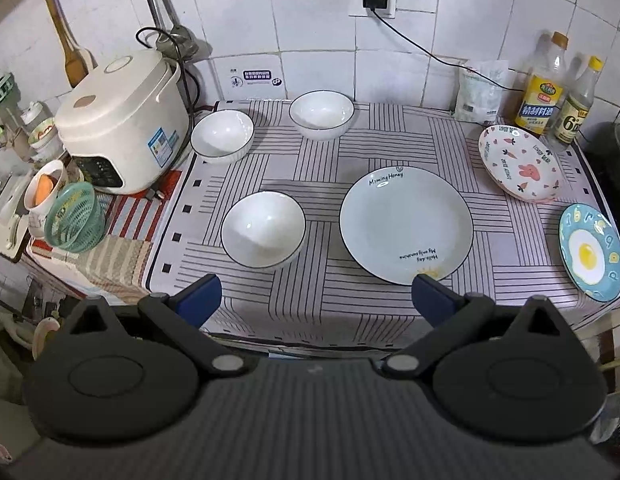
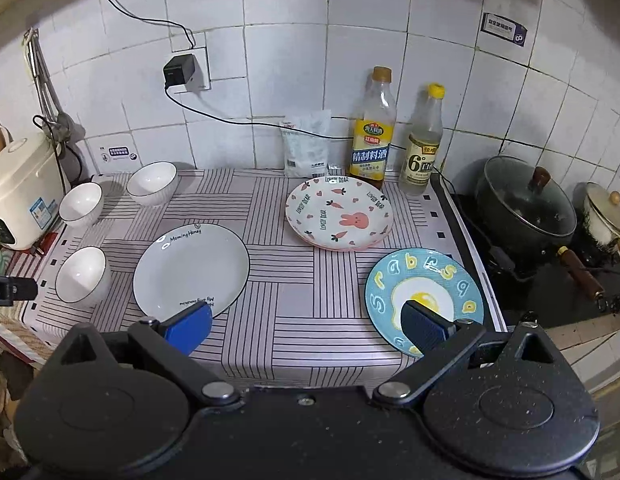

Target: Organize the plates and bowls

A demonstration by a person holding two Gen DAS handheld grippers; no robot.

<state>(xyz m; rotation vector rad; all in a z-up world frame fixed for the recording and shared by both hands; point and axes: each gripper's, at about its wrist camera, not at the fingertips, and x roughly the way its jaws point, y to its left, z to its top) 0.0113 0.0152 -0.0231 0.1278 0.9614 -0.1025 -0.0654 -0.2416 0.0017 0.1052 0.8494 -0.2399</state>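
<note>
Both tools hover at the near edge of the desk (image 1: 310,300), jaws spread wide and holding nothing: the left tool (image 1: 316,300) and the right tool (image 2: 307,332).

Three white bowls sit at 9 to 11 o'clock: near bowl (image 1: 263,229), left bowl (image 1: 221,136), far bowl (image 1: 322,114). The white plate (image 1: 406,224) lies centre, the bunny plate (image 2: 339,214) at 1 o'clock, and the egg plate (image 2: 424,300) at 4 o'clock.

The egg plate lies close to the desk's corner; a clumsy nudge could tip it off. Glazed rims may slip from the pads.

Only the right wrist view shows the lidded pot (image 2: 526,204). The left wrist view alone shows the green basket (image 1: 73,218).
</note>
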